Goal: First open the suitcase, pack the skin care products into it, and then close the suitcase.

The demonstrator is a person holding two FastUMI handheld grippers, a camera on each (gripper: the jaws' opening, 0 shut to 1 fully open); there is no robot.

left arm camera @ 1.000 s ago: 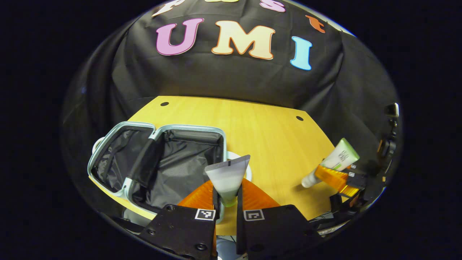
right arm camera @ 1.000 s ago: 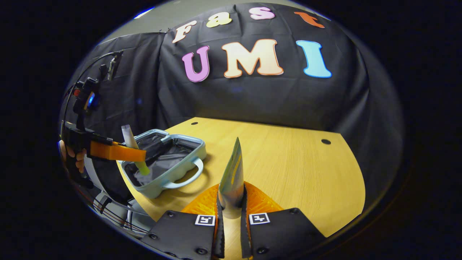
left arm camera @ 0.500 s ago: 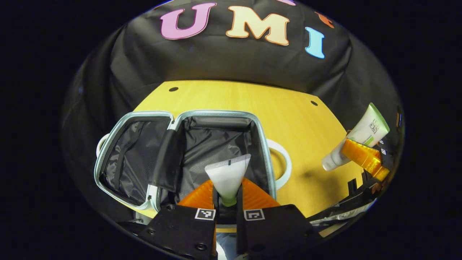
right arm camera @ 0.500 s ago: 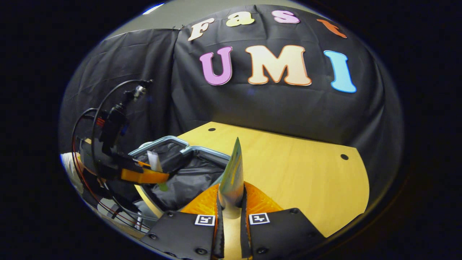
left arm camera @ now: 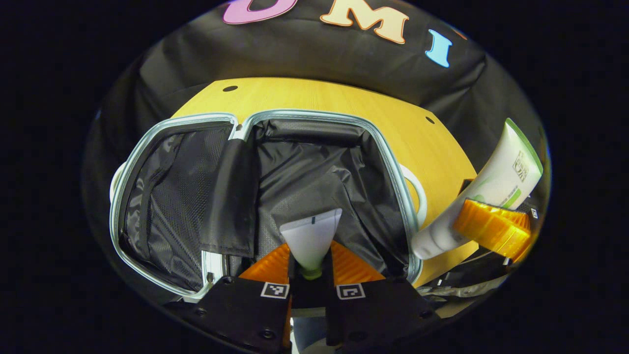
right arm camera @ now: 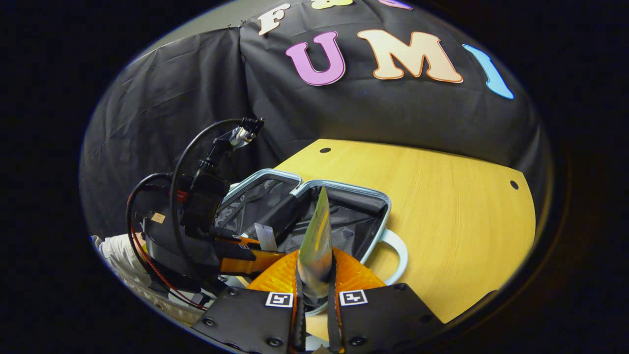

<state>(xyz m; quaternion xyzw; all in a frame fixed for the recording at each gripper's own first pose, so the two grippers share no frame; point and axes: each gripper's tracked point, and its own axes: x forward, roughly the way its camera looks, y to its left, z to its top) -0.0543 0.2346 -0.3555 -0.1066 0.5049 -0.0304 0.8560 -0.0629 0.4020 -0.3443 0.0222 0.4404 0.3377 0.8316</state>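
Note:
The pale blue suitcase (left arm camera: pixel 314 116) lies wide open on the wooden table (left arm camera: pixel 344 101), both halves lined in black fabric. My left gripper (left arm camera: pixel 310 263) is shut on a small white tube (left arm camera: pixel 310 236) with a green cap, held over the right half. My right gripper (right arm camera: pixel 315 275) is shut on a white-and-green tube (right arm camera: pixel 317 236), seen edge-on, just in front of the suitcase (right arm camera: pixel 344 189). In the left gripper view that tube (left arm camera: pixel 486 196) hangs at the suitcase's right rim beside its white handle (left arm camera: pixel 417 189). In the right gripper view the left gripper (right arm camera: pixel 245 258) sits low over the case.
The black cloth wall (right arm camera: pixel 373 113) surrounds the table's far sides. Bare tabletop (right arm camera: pixel 457 211) stretches to the right of the suitcase. A cabled camera mount (right arm camera: pixel 206 191) rides on the left gripper, with a white sleeve (right arm camera: pixel 118 255) behind it.
Both grippers have moved toward and down over the open suitcase, each still holding its tube. The suitcase looms larger in both views; the right tube is now at its rim.

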